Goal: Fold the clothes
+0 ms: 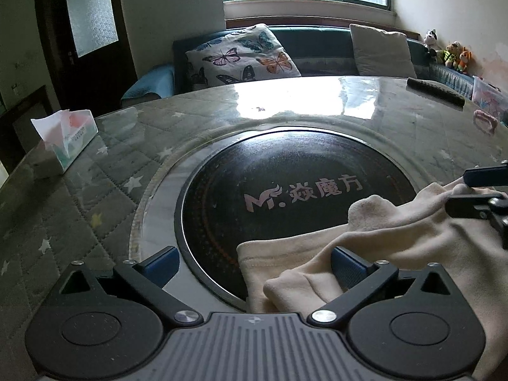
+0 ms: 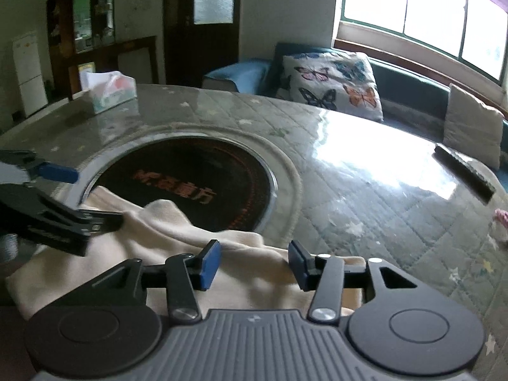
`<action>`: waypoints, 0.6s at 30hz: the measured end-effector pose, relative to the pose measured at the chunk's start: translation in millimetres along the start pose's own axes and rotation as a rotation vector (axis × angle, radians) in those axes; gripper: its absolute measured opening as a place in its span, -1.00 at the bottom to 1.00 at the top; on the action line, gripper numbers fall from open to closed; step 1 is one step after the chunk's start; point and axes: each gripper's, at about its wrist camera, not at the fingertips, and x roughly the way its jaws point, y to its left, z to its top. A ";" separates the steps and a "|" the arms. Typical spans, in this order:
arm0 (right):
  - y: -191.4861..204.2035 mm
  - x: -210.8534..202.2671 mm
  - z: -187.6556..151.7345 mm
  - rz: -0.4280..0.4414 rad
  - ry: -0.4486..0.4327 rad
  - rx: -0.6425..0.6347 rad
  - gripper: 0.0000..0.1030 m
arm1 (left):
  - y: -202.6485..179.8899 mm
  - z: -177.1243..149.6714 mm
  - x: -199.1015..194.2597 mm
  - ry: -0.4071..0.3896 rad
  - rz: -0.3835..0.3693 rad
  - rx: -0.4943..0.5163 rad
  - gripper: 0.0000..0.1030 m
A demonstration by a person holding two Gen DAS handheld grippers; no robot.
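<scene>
A cream fleece garment (image 1: 397,238) lies bunched on the near edge of the round table, partly over the black hotplate (image 1: 285,197). My left gripper (image 1: 254,263) is open, its right finger resting on a fold of the cloth. In the right wrist view the garment (image 2: 158,231) spreads under my right gripper (image 2: 252,263), which is open just above the cloth. The left gripper (image 2: 79,197) shows at the left edge there, open, one finger on the fabric. The right gripper's fingers (image 1: 476,190) show at the right edge of the left wrist view.
The table has a glass top over a quilted star cloth (image 1: 111,174). A tissue box (image 1: 68,139) stands at the far left. A dark remote (image 1: 435,90) and a pink item (image 1: 484,120) lie at the far right. A sofa with a butterfly cushion (image 1: 244,54) is behind.
</scene>
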 end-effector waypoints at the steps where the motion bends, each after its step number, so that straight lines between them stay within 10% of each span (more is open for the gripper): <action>1: 4.0 -3.7 0.5 0.013 -0.006 -0.013 -0.02 | 0.1 0.1 0.0 0.000 0.000 0.001 1.00; 18: 97.1 -22.3 -14.6 0.113 -0.050 -0.300 0.18 | 4.8 0.6 1.1 0.008 -0.002 -0.014 1.00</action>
